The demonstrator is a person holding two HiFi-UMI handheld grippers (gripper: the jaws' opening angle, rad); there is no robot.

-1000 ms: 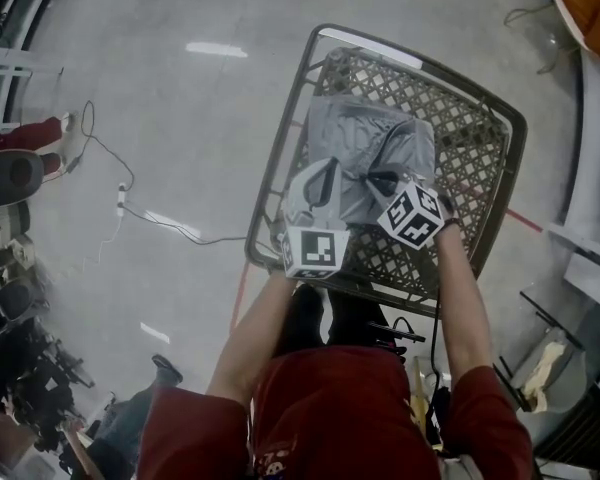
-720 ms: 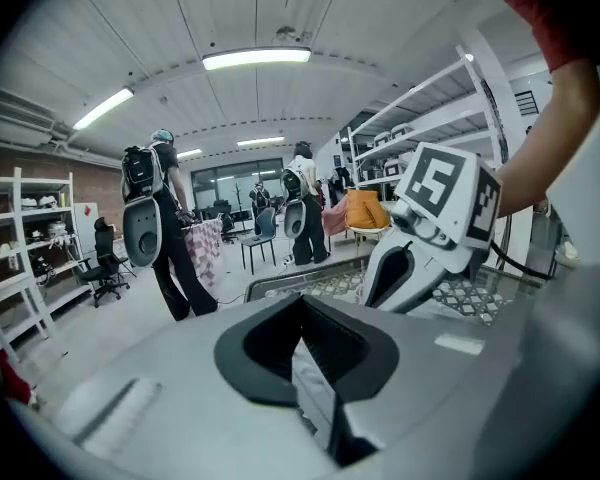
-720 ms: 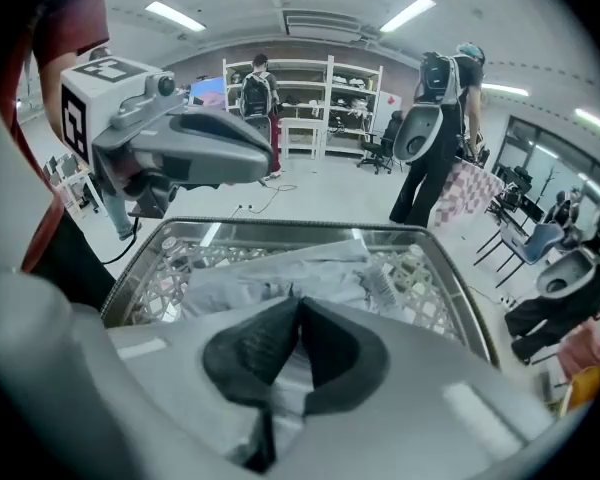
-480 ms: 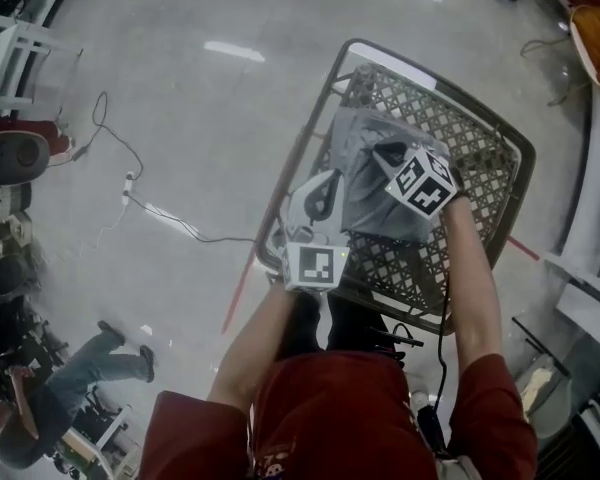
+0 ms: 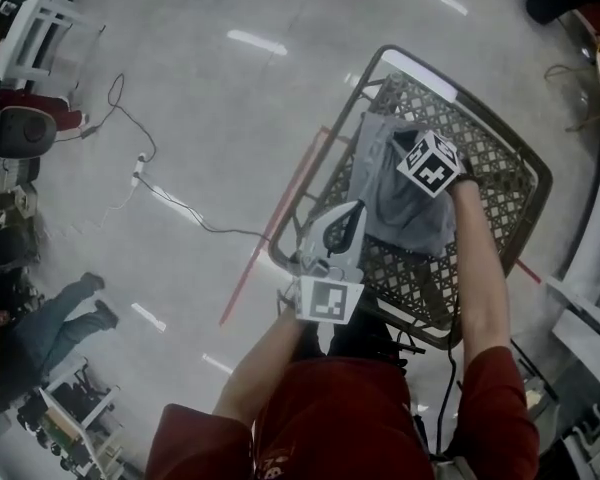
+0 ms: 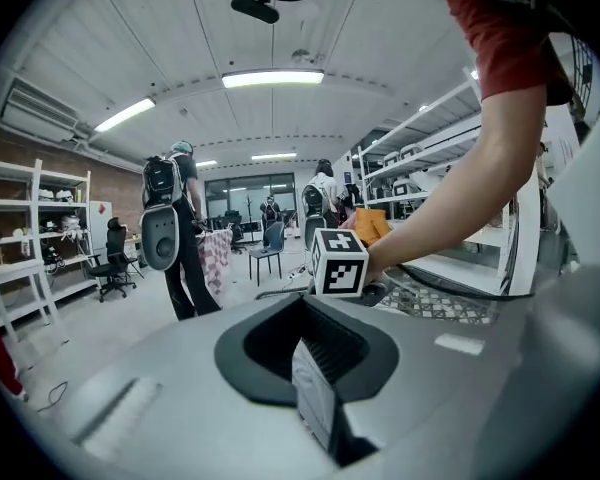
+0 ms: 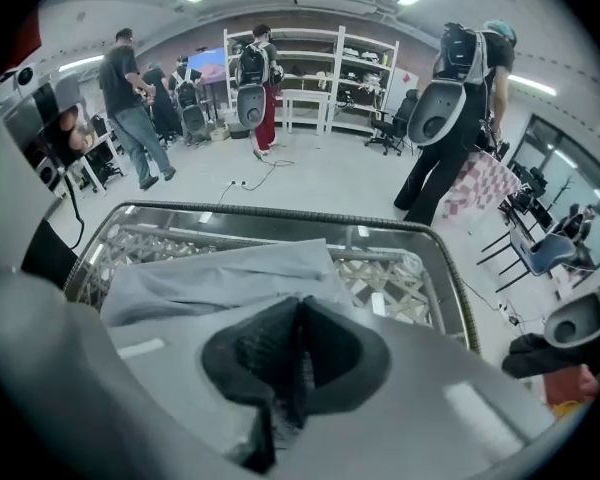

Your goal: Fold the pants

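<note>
Lying bunched on the far half of the lattice table (image 5: 500, 183), the grey pants (image 5: 410, 208) are shown in the head view with a fold gathered up under the right gripper (image 5: 398, 150), presumably so it can be carried across the garment. The left gripper (image 5: 358, 208) is held clear by the near-left rim. In the left gripper view its jaws are pressed together on nothing and aimed out across the room. In the right gripper view the jaws are closed, apparently pinching the cloth, with the pants spread just beyond.
</note>
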